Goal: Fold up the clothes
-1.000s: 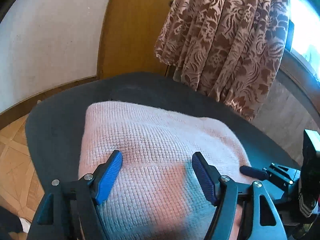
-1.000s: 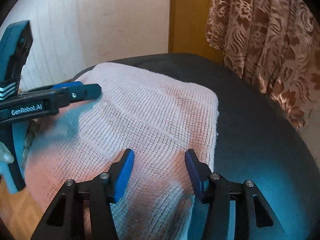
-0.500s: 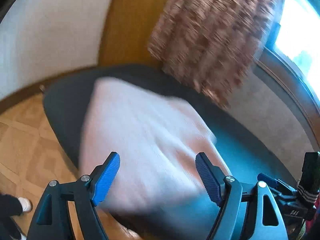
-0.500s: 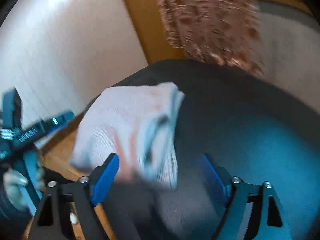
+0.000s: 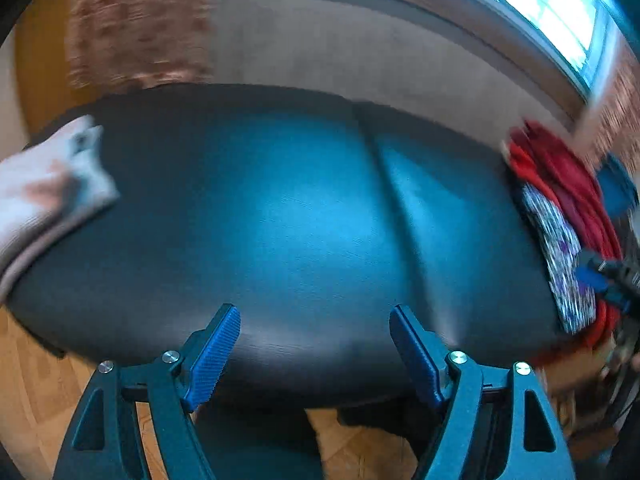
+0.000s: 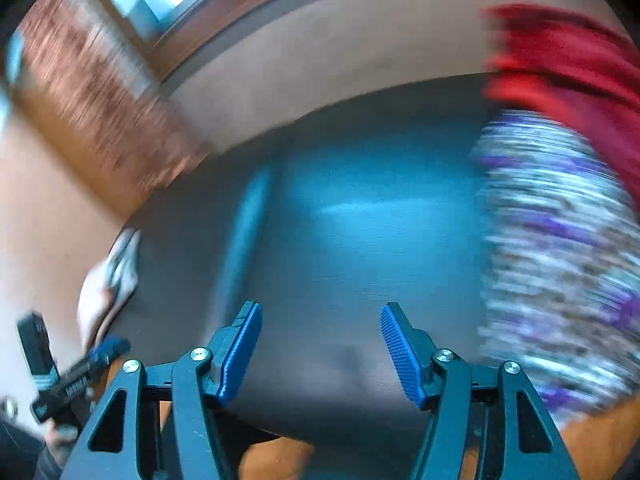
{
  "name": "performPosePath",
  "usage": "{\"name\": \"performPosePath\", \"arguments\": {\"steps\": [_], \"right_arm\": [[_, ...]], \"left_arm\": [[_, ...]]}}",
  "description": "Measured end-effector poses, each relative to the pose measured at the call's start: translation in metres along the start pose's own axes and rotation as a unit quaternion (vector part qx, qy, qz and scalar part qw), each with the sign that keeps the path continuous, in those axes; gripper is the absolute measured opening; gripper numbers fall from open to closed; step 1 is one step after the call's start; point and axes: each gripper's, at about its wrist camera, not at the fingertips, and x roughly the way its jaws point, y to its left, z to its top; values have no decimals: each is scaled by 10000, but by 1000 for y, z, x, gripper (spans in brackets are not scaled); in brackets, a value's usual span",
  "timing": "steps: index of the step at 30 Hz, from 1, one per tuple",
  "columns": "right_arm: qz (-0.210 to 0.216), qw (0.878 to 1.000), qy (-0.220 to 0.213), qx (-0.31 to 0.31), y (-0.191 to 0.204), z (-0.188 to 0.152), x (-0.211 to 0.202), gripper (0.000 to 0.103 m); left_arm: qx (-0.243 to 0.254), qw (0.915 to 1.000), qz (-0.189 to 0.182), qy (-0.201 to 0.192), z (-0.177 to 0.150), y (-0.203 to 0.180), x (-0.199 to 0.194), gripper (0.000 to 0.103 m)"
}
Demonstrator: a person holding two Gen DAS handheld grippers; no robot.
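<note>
Daylight floods in from the window (image 5: 540,4) — blown out; my fisheye views smear, the curtain (image 6: 100,100) perhaps worst.

Bare dark table (image 5: 304,208) lies between folded pink knit (image 5: 44,184) and clothes pile (image 5: 560,208).

Right gripper (image 6: 320,354) jaws empty over dark table (image 6: 360,220).

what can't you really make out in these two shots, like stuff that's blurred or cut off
- Patterned cloth, right wrist view: motion blur smears its print, and the frame edge cuts it, so what garment it is can't be told.
- Red cloth, right wrist view: blurred, cut by the right edge.
- Pink sweater, left wrist view: cut by the left edge, blurred.
- Curtain, left wrist view: pattern smeared.
- Right gripper, left wrist view: only a tip shows at the edge.
</note>
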Motion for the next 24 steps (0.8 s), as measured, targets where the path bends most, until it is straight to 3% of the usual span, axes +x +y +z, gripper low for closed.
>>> {"name": "performPosePath", "arguments": {"steps": [3,7,9,16,21,23,24], "right_arm": [[-454,9957,-642,486,-60,-6,-60,64],[-957,9828,-1331,852,-109,-6,-115,65],[-1263,9771,-1547,740,-122,2,-130,67],[-1653,9721,-1654,201,-134,52,-133,70],[-1492,9761,-1580,-33,-127,76,-113,74],[-1357,9796,-1482,-63,-121,78,-105,75],[-1300,9811,-1434,-57,-116,76,-102,75]], "left_arm": [[483,9983,-119,311,-6,-38,14,78],[1065,9927,-172,534,-5,-76,26,78],[1253,9905,-177,542,-2,-89,30,78],[1651,9845,-189,556,17,-125,50,78],[1801,9828,-165,383,34,-155,57,78],[1816,9833,-12,111,43,-162,47,78],[1822,9832,69,-31,48,-165,42,73]]}}
